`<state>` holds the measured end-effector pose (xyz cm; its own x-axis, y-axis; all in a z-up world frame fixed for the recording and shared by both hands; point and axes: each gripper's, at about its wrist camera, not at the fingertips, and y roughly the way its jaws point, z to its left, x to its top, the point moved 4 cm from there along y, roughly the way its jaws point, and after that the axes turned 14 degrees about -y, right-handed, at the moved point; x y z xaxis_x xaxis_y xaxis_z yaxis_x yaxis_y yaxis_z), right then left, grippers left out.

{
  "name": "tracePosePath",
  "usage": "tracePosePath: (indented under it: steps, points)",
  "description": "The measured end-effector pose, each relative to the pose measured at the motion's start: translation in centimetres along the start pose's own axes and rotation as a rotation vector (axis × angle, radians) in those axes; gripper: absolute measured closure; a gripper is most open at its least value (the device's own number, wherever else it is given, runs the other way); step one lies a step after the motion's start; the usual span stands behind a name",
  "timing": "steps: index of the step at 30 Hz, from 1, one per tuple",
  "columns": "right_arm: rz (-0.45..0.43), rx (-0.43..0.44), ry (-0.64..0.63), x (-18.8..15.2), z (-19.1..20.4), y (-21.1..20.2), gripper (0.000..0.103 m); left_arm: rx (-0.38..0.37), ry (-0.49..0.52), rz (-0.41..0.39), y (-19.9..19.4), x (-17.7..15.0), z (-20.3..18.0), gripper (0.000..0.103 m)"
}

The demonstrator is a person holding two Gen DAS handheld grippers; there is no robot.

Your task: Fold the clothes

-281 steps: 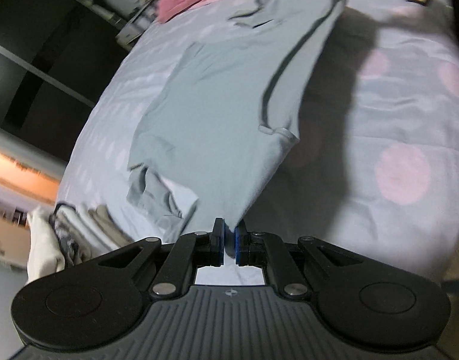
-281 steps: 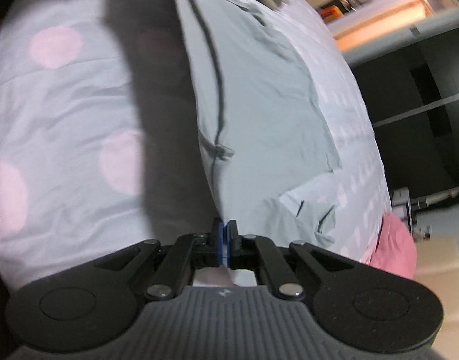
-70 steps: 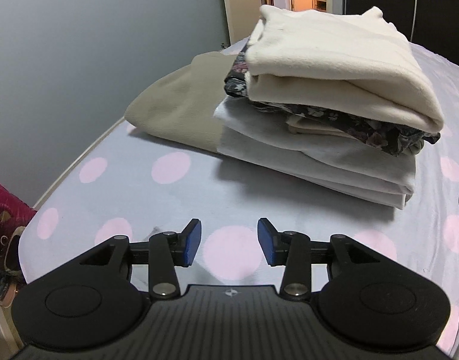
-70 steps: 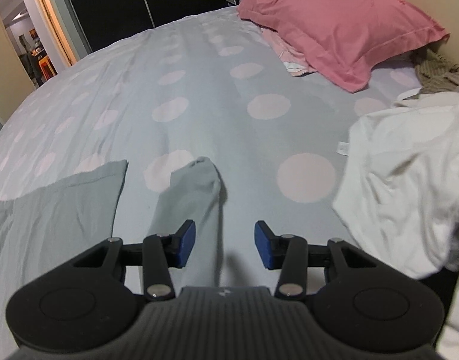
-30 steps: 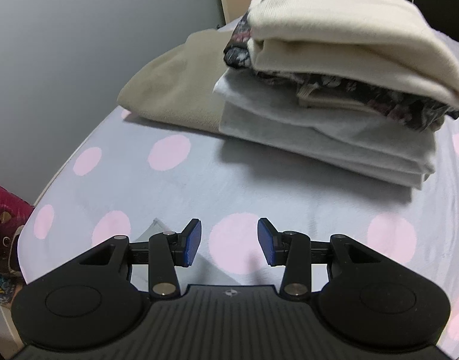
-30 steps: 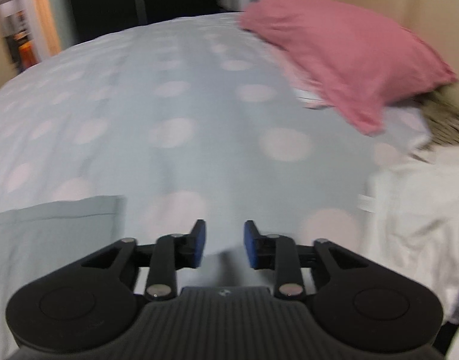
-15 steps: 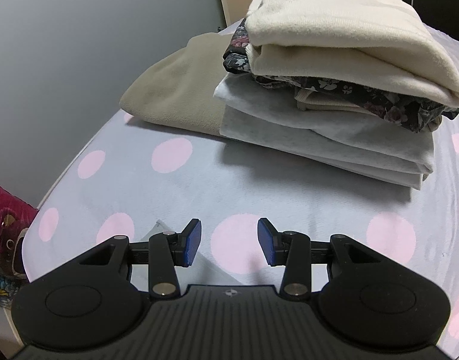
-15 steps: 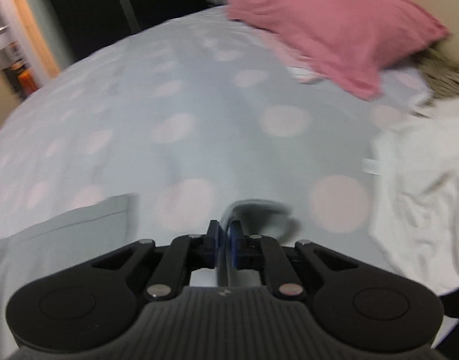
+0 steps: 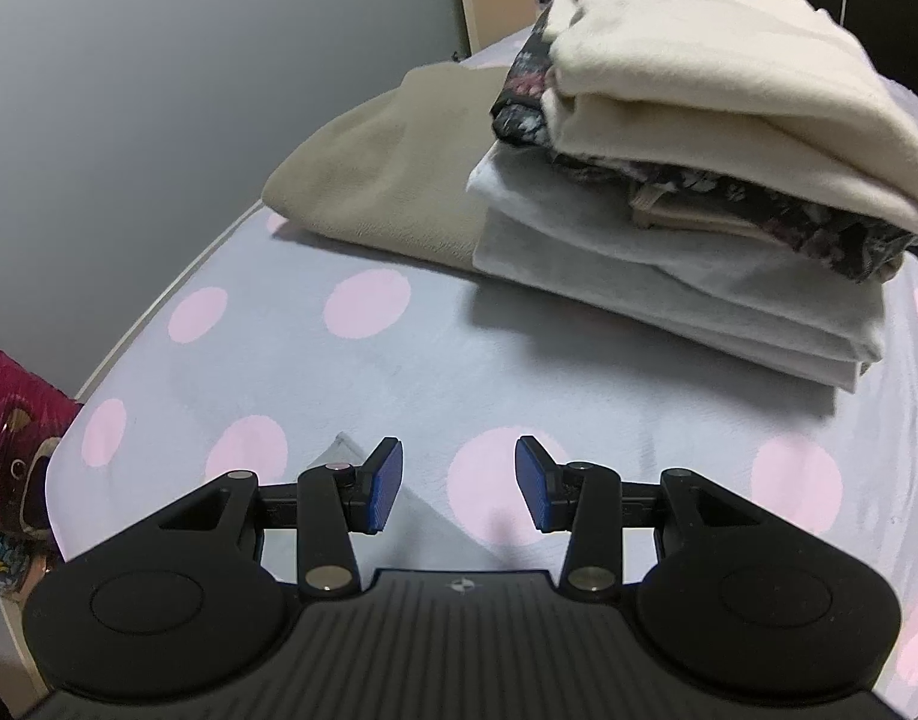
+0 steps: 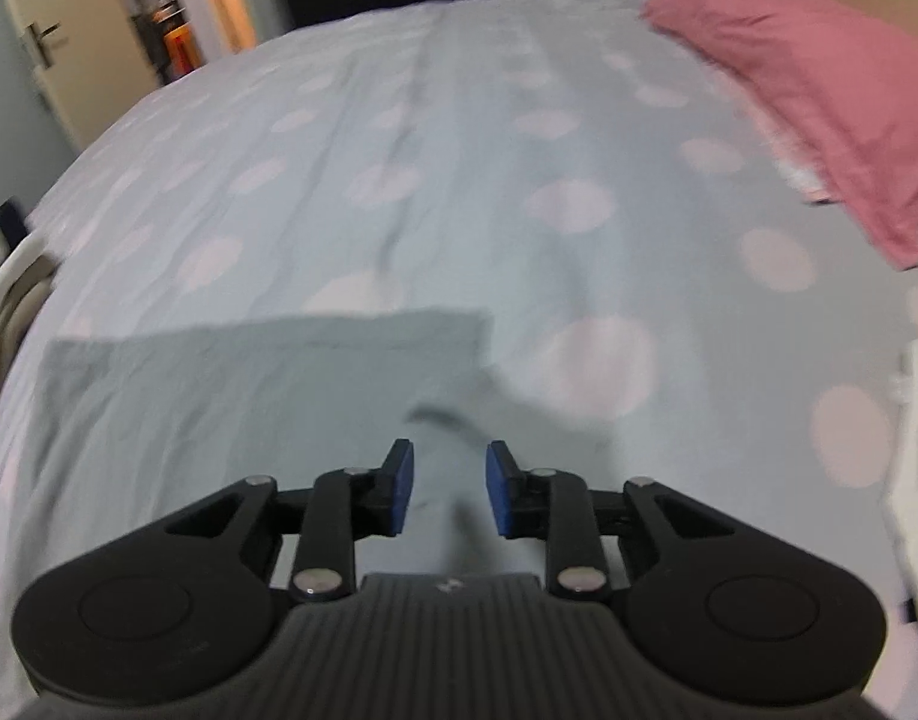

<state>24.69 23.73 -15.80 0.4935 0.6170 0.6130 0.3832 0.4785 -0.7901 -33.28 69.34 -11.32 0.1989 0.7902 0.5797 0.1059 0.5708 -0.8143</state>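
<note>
While the pale grey-green cotton garment (image 10: 249,396) lies partly folded flat on the polka-dot bed sheet (image 10: 459,138), its narrow sleeve end (image 10: 447,468) sits between the pads of the right hand-held gripper (image 10: 446,487), whose jaws are opening and no longer pressed on the cloth, so the sleeve fold is judged just laid. The left hand-held gripper (image 9: 459,492) is held apart and empty over the sheet, near the stack of folded cream, floral and white clothes (image 9: 699,180). Next, a fresh edge must be pinched and carried across.
</note>
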Motion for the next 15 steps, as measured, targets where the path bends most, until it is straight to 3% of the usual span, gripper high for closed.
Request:
tracePosePath:
  steps: [2,6,13,15]
  points:
    - [-0.004,-0.038,0.024,-0.1,-1.5,-0.4,0.073,0.007,0.003,0.006,0.3,0.0,0.1,0.064]
    - [0.008,-0.067,0.007,-0.7,-3.5,0.7,0.057,0.016,0.025,0.012,0.7,-0.3,-0.2,0.064]
    - [0.031,-0.039,-0.023,-3.6,-3.6,3.5,0.057,0.053,0.102,0.028,1.6,-1.0,-1.6,0.064]
    - [0.009,-0.059,-0.011,-3.6,-3.5,4.1,0.062,0.061,0.122,0.029,1.7,-1.1,-1.8,0.064]
